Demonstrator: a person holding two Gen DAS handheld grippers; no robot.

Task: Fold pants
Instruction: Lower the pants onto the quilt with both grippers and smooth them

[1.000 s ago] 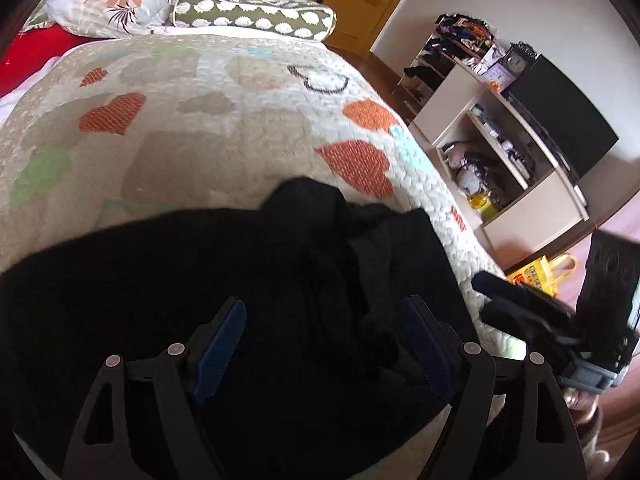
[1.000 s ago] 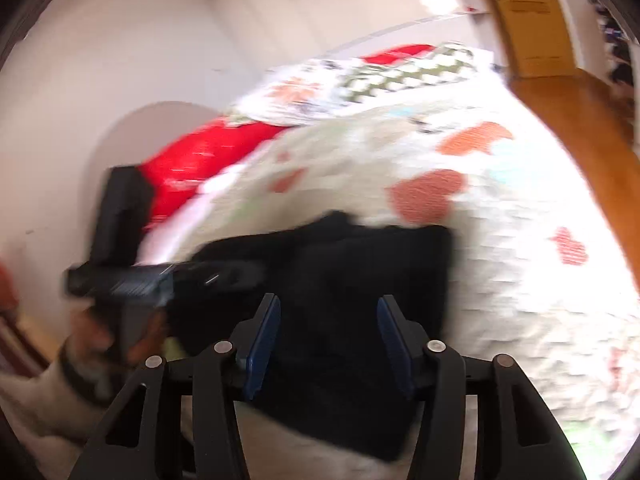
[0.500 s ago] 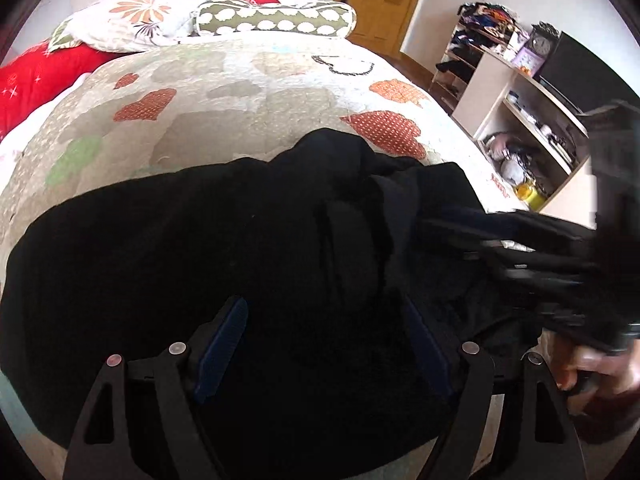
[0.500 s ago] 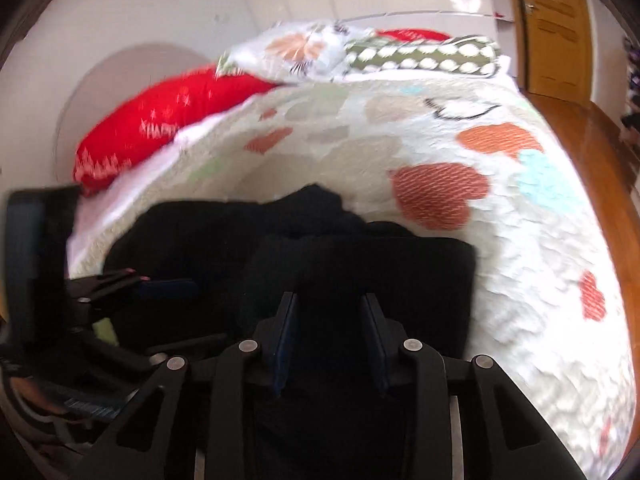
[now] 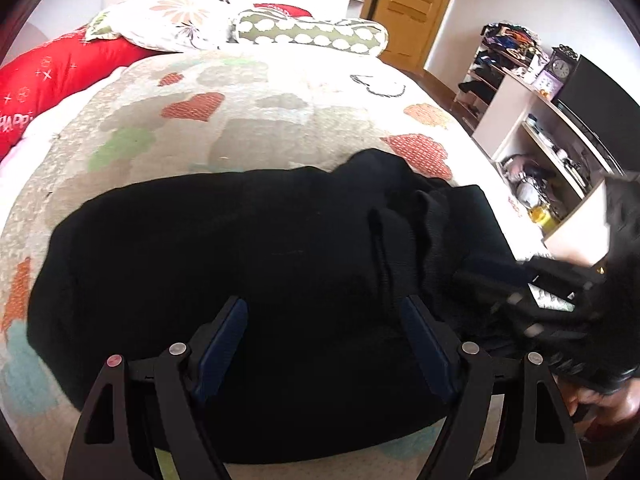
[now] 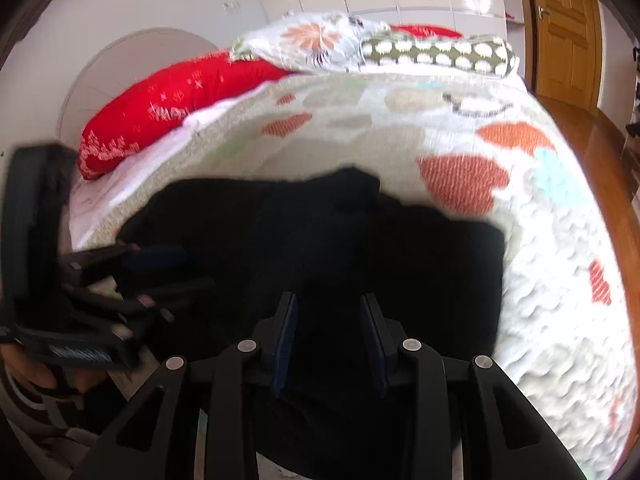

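Black pants (image 5: 240, 248) lie crumpled across the near end of a quilted bed (image 5: 260, 120). They are bunched into folds toward the right. My left gripper (image 5: 322, 304) hovers over their near middle, jaws wide apart and nothing pinched. My right gripper (image 6: 328, 298) is over the right part of the pants (image 6: 420, 248) with its jaws narrowed. Dark cloth fills the gap, and I cannot tell whether the pads press on it. The left wrist view shows the right gripper (image 5: 480, 276) low at the pants' right edge. The left gripper (image 6: 176, 270) appears blurred at the left of the right wrist view.
A red bolster (image 5: 48, 76), a floral pillow (image 5: 172, 24) and a green spotted bolster (image 5: 312, 32) lie at the head of the bed. To the right stand a white shelf unit (image 5: 532, 128) with clutter and a dark screen (image 5: 596, 96). A wooden door (image 5: 404, 0) and a wooden floor (image 6: 592, 136) are also visible.
The right gripper's jaws have narrowed from a wider gap. It came in from beside the bed onto the pants' right edge. The left gripper has shifted, showing more of the pants.
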